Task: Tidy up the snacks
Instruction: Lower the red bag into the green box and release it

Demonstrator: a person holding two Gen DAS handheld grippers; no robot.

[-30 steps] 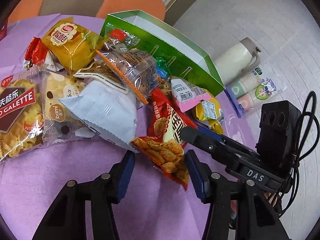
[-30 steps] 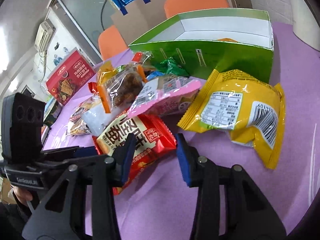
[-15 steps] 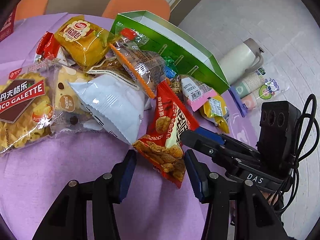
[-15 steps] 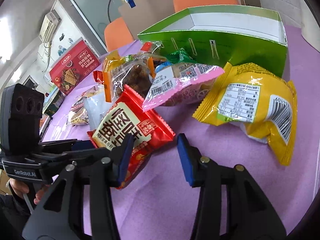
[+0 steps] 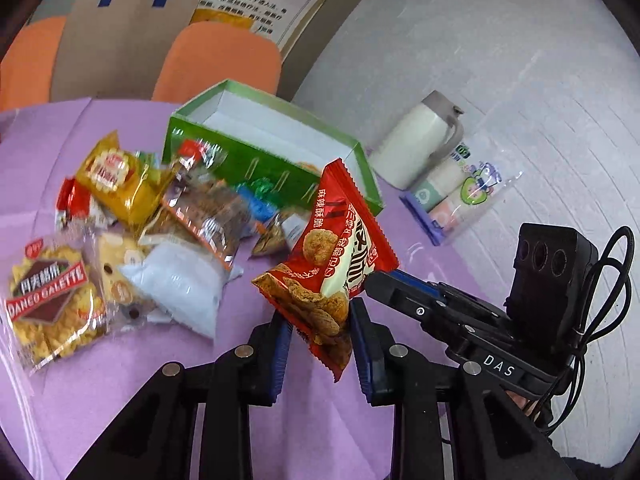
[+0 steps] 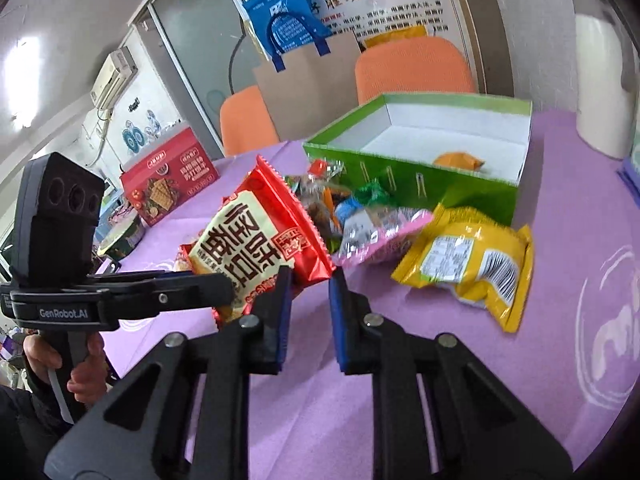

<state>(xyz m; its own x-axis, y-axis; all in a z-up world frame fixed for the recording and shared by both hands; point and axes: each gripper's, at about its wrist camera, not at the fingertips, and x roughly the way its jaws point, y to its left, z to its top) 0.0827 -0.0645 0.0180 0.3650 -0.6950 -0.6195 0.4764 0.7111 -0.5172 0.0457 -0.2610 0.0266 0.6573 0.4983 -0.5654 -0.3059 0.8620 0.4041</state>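
both claws have just been closing, and each now pinches the same red bag (image 5: 332, 264): left claw (image 5: 320, 332) on its lower end, right claw (image 6: 310, 284) on a corner at the other end. compared with a second ago, when the bag lay on the desk (image 5: 120, 392) between spread jaws, it is now lifted clear of the purple cloth and hangs tilted, just in front of the green box (image 6: 420, 184). reading: pick-up done, transfer to the box is the likely next step.

green box: open top, white inside, nearly empty; one orange packet (image 6: 458, 160) lies near its front wall. nothing else visible in it.

the pile of snacks (image 5: 160, 232) lies on the desk against the box's front wall; a yellow bag (image 6: 468, 260) and a pink bag (image 6: 380, 236) lie just in front of the box. most of the sorting remains.
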